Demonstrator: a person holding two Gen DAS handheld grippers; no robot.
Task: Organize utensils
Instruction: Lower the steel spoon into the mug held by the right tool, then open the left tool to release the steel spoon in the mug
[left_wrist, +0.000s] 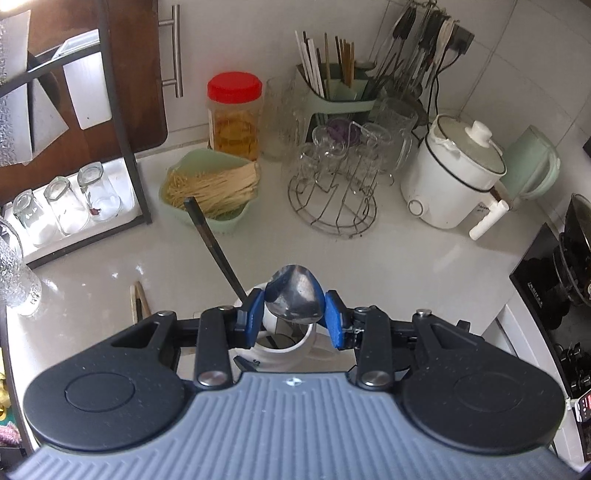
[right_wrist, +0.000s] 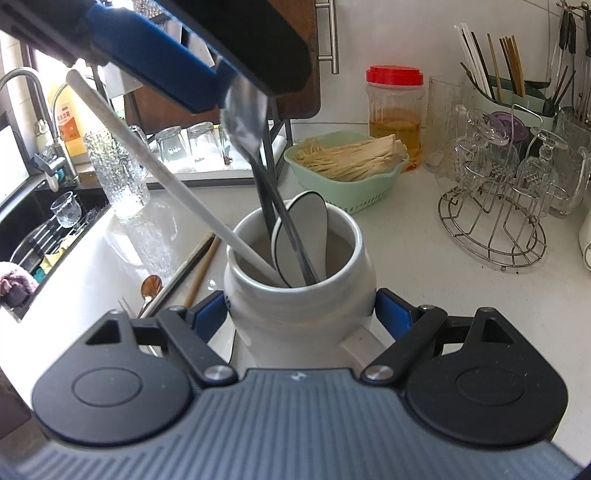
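Note:
My left gripper (left_wrist: 293, 306) is shut on the bowl of a metal spoon (left_wrist: 293, 299), held just above a white mug (left_wrist: 284, 347). In the right wrist view the spoon (right_wrist: 242, 118) hangs from the left gripper (right_wrist: 245, 94) with its handle reaching down into the mug (right_wrist: 299, 295). Inside the mug stand a white chopstick (right_wrist: 155, 170), a dark chopstick (left_wrist: 214, 243) and a white ceramic spoon (right_wrist: 306, 221). My right gripper (right_wrist: 301, 314) is shut on the mug's sides. Chopsticks (right_wrist: 199, 266), a copper spoon (right_wrist: 151, 286) and a fork (right_wrist: 125, 306) lie on the counter left of the mug.
A green basket (right_wrist: 351, 184) of pale sticks, a red-lidded jar (right_wrist: 395, 114), a wire rack of glasses (right_wrist: 495, 221) and a green utensil holder (left_wrist: 332, 99) stand behind. A white cooker (left_wrist: 450, 177) and a stove (left_wrist: 554, 288) are on the right. A sink (right_wrist: 48, 229) lies left.

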